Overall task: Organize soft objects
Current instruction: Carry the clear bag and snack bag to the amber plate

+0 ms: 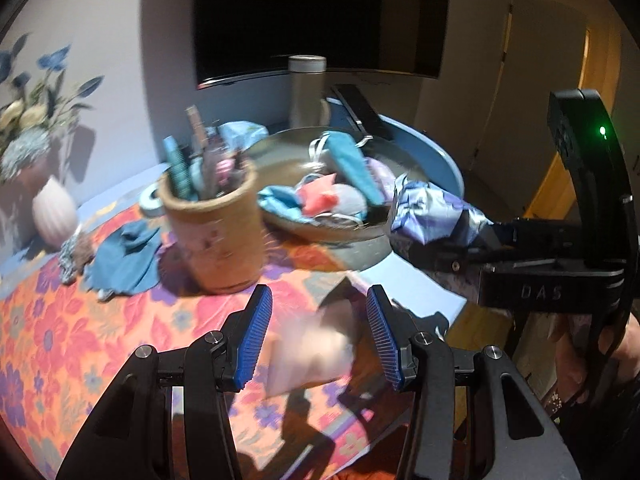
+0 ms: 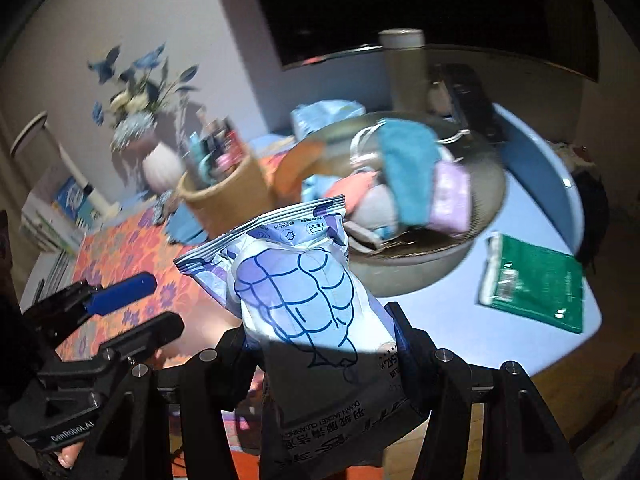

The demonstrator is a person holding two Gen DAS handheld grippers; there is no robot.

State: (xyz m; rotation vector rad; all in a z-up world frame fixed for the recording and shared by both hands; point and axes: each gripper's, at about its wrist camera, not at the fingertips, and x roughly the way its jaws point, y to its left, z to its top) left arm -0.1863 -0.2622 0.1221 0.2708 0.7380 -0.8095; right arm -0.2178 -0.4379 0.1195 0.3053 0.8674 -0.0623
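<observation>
both grippers hang over the round table. right gripper [image 2: 320,344] is clenched on a soft plastic packet [image 2: 296,280], white and lilac with a blue line drawing of a muscled torso; upside-down print near its lower end reads "down jacket cleaning", beside chinese characters too skewed to read. from the left wrist view the same packet [image 1: 436,208] sticks out beside the wide bowl [image 1: 280,152]. left gripper [image 1: 318,336] stands parted, its blue ribbed pads [image 1: 252,340] clear of the blurred pale pink pouch [image 1: 312,356] seen between them; i can't tell whether that pouch lies on the floral cloth [image 1: 80,340] or is lifted off it. its body reads "genrobot.ai" in the right wrist view. the other gripper's body shows "das". soft cloths in teal, coral and lilac fill the bowl [image 2: 460,248]. a green packet [image 2: 536,284] lies on the bare blue tabletop [image 2: 440,320], just right of the bowl.
</observation>
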